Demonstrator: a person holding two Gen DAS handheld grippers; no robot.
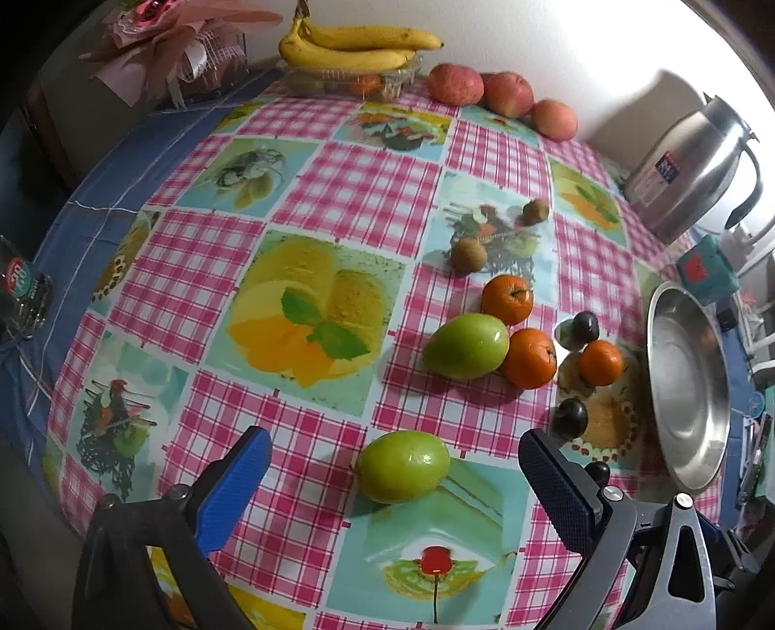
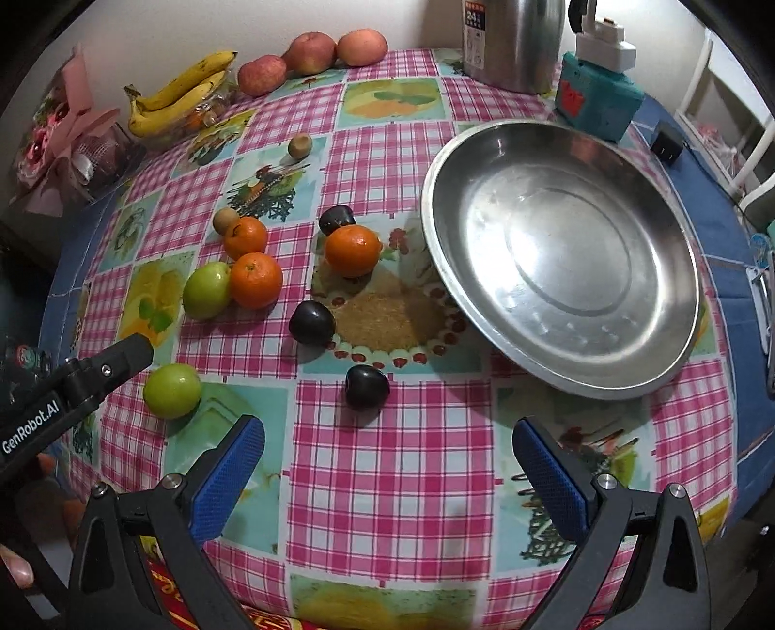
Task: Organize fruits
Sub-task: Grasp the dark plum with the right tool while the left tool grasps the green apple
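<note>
Where the checked pink cloth (image 2: 387, 465) with fruit prints covers the table, over a blue cloth (image 1: 101, 194) showing at the edges, set against a pale wall (image 2: 145, 29). Near the wall from the steel dish (image 2: 562, 252): a steel jug (image 2: 513, 43), a teal box (image 2: 596, 102), three apples (image 2: 310, 51), bananas (image 2: 179, 92) on a clear tub (image 1: 348, 80), a pink-wrapped gift (image 2: 72, 140) at the far corner. Left of the dish, all loose on the cloth: three oranges (image 2: 351, 249), two touching a green fruit (image 2: 206, 290); two kiwis (image 2: 300, 145) farther toward the wall; three dark plums (image 2: 312, 322), one behind the nearest orange, one just off the dish's near rim side. Dish itself bare, rim tipped up on the near side. Second green fruit (image 1: 404, 465) well clear of the dish, lying between the fingers of the left gripper (image 1: 395, 489), untouched, jaws spread wide. Right gripper (image 2: 387, 470) likewise released, holding nothing, over bare cloth, nearest plum (image 2: 366, 386) just ahead. Left gripper's arm crossing the right view's left edge beside that green fruit.
</note>
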